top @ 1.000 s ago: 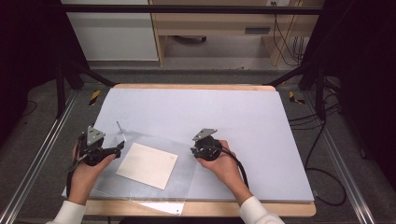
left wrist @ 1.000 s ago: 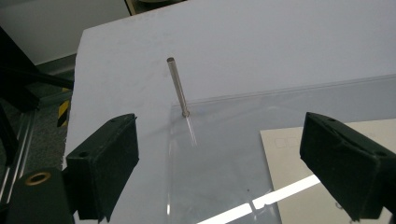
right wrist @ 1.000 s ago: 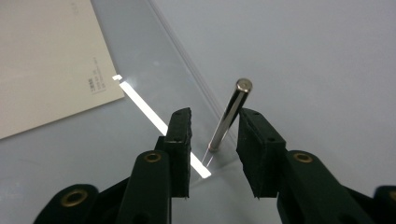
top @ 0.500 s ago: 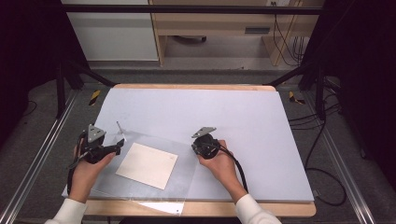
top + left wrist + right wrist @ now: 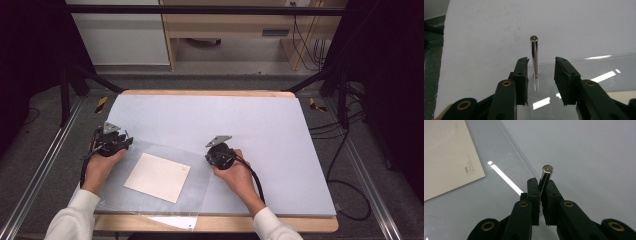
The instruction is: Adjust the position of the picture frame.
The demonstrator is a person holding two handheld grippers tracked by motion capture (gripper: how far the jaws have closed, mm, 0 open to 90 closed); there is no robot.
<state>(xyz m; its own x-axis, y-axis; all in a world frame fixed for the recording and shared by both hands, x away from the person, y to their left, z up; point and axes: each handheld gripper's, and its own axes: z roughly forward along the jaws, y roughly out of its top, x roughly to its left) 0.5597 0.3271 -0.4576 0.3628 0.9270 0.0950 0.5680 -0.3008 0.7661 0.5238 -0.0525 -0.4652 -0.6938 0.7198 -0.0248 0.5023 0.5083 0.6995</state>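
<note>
Card (image 5: 157, 177), cream, flat, between left gripper (image 5: 126, 143) and right gripper (image 5: 212, 159), nearer the person than both; small print at one edge, seen left of the right gripper's jaws (image 5: 449, 157). Pale mat (image 5: 240, 120) under both grippers, stretching far ahead and to the right of them. Wood table edge (image 5: 210, 93) past the mat's far side. Yellow-black tape marks: one (image 5: 101, 103) ahead-left of the left gripper, one (image 5: 312, 104) far ahead-right of the right gripper. Metal rail (image 5: 45, 165) left of the left gripper. Cables (image 5: 350, 165) on grey floor, well right of the right gripper. White cabinet (image 5: 120, 32) and wood shelf (image 5: 235, 25) far beyond both.
</note>
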